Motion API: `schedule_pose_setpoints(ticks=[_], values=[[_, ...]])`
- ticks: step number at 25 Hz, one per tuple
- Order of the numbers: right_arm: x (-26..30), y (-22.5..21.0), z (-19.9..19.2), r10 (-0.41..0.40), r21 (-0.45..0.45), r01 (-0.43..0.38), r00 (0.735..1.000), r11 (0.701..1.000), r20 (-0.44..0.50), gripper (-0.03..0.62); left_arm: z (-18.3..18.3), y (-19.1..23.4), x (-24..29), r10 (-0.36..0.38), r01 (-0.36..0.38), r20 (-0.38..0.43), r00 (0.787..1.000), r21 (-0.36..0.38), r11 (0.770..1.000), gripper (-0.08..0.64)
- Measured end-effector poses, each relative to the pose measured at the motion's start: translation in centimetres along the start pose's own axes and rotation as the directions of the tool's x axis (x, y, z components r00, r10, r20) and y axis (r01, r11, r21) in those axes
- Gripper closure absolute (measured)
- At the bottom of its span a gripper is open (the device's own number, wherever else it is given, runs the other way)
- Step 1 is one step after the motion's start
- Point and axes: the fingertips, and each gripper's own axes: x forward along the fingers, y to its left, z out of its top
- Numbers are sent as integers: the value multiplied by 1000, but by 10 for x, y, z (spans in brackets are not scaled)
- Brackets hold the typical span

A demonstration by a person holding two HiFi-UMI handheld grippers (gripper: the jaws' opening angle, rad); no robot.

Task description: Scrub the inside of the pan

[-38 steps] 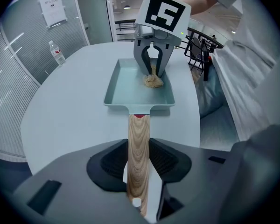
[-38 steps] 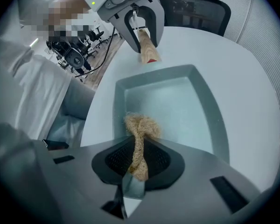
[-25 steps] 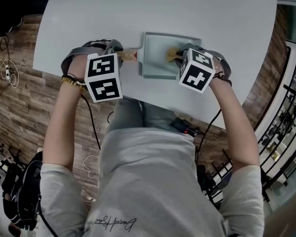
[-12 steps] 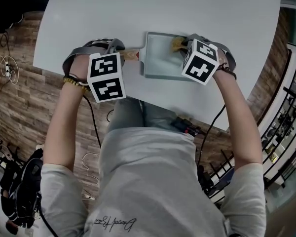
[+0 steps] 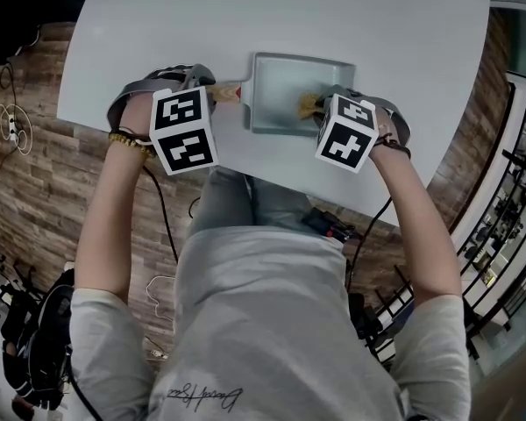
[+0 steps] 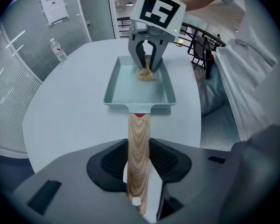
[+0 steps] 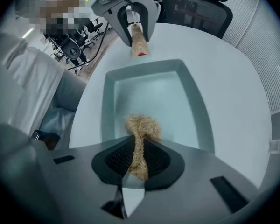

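Pale grey tabletop (image 5: 289, 16) fills the head view, with plank floor (image 5: 35, 174) around it. Close to your edge lies the rectangular grey-green pan (image 5: 280, 82), its wooden handle (image 5: 228, 93) pointing to your left. Your left gripper (image 5: 212, 91) is clamped on that handle, left of the pan. Your right gripper (image 5: 323, 110) hangs over the end of the pan away from the handle, pinching a tan scrubber (image 5: 307, 105) that rests on the pan's floor.

From the left gripper view, both pads press the handle's sides near its free end, back from the pan. The pan is stiff and looks fairly light, so I judge it would skate on the smooth table. The handle is the place to hold it, and a grip nearer the pan would resist twisting better. A water bottle (image 6: 59, 50) stands well beyond the pan, to its left.

From the right gripper view, your jaws are closed on the scrubber's upper strand, and its loose tuft spreads on the pan's floor by the wall nearest this gripper. It looks soft and springy, so it will likely flatten and could slip out under hard pressure. Apart from the scrubber, the pan holds nothing I can make out.
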Motion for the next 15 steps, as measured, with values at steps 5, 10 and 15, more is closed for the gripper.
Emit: schedule_pose_setpoints(ticks=[5,10,15], values=[[4,17,-1,44,-7,-44,999,999,-12,523,-2,3,1,2,-2,1,1000,0,1000,410],[1,19,-3,38,-30,-38,999,999,-10,523,-1,1,-2,-1,1,-3,1000,4,1000,410],[-2,2,-4,21,-14,-21,1000,1000,-2,523,1,-3,-3,-14,14,-4,1000,11,1000,410]])
